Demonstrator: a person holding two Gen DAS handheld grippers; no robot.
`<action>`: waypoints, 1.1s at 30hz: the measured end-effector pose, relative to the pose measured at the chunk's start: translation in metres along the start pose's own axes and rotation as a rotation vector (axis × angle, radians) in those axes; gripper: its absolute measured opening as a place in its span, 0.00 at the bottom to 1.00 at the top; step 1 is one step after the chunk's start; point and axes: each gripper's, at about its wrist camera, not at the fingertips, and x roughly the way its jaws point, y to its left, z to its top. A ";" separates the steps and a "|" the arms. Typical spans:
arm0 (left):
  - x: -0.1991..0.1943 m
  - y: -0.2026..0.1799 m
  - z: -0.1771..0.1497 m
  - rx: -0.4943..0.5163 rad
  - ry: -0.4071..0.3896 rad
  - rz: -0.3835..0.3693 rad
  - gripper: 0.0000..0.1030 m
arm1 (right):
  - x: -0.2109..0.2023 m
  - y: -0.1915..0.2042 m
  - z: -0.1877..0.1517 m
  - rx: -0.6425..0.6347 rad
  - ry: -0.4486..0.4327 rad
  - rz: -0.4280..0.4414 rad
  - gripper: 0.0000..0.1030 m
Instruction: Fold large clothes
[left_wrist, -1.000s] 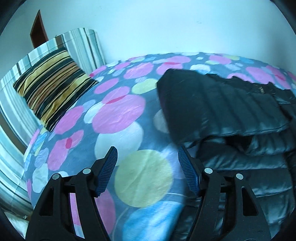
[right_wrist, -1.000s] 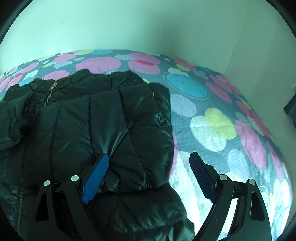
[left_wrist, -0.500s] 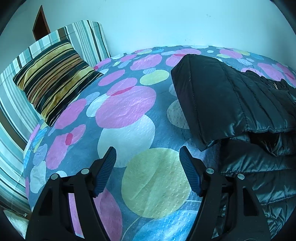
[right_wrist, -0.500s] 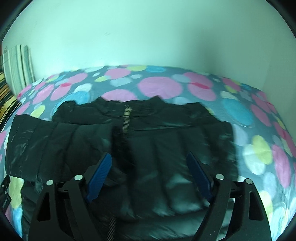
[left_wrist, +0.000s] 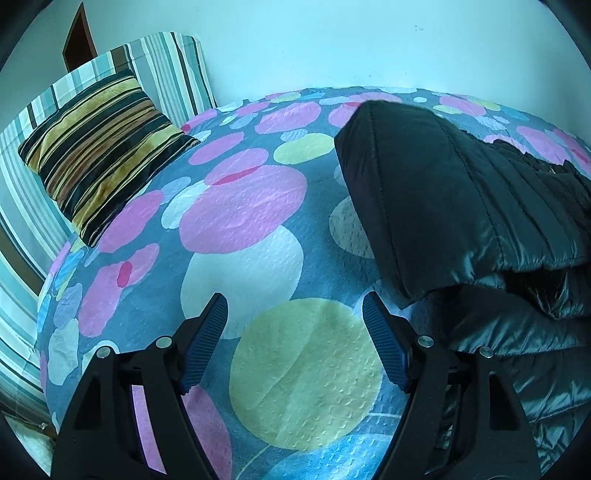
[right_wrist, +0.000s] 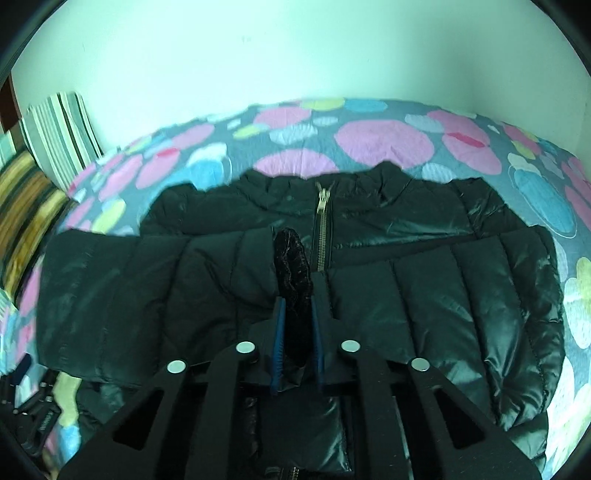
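On the bed (left_wrist: 236, 206), which is covered by a grey sheet with big pink, yellow, white and blue circles, a black quilted jacket (right_wrist: 424, 306) lies flat with its collar to the far side, toward the pale wall (right_wrist: 295, 55). At the far left of the bed a cushion (left_wrist: 99, 147) with yellow and black stripes leans on a larger pillow (left_wrist: 166, 70) with green and white stripes. The left gripper (left_wrist: 295, 343) hangs over the bare sheet, above a yellow circle, with its two blue-padded fingers (left_wrist: 205, 347) wide apart and nothing between them. Just to its right is the left part of the jacket (left_wrist: 461, 206): one sleeve is folded across the body, and its outer edge is a little raised from the sheet. In the right wrist view both sleeves lie across the chest, the left one (right_wrist: 159, 288) from the left side and the right one (right_wrist: 443, 306) from the right, and they meet near the middle. The silver zipper (right_wrist: 322, 229) runs down from the collar and goes under them. The right gripper (right_wrist: 297, 339) is at the near middle, closed on the cuff (right_wrist: 291, 262) of the left sleeve, which has a dark velvety lining and stands up between the blue pads.
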 end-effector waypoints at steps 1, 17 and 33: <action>-0.002 0.000 0.002 -0.005 -0.009 -0.007 0.73 | -0.005 -0.002 0.002 0.004 -0.015 -0.003 0.12; -0.011 -0.069 0.061 0.039 -0.093 -0.127 0.74 | -0.050 -0.120 -0.011 0.111 -0.062 -0.261 0.12; 0.038 -0.109 0.053 0.208 0.009 -0.043 0.75 | -0.002 -0.140 -0.039 0.106 0.032 -0.276 0.13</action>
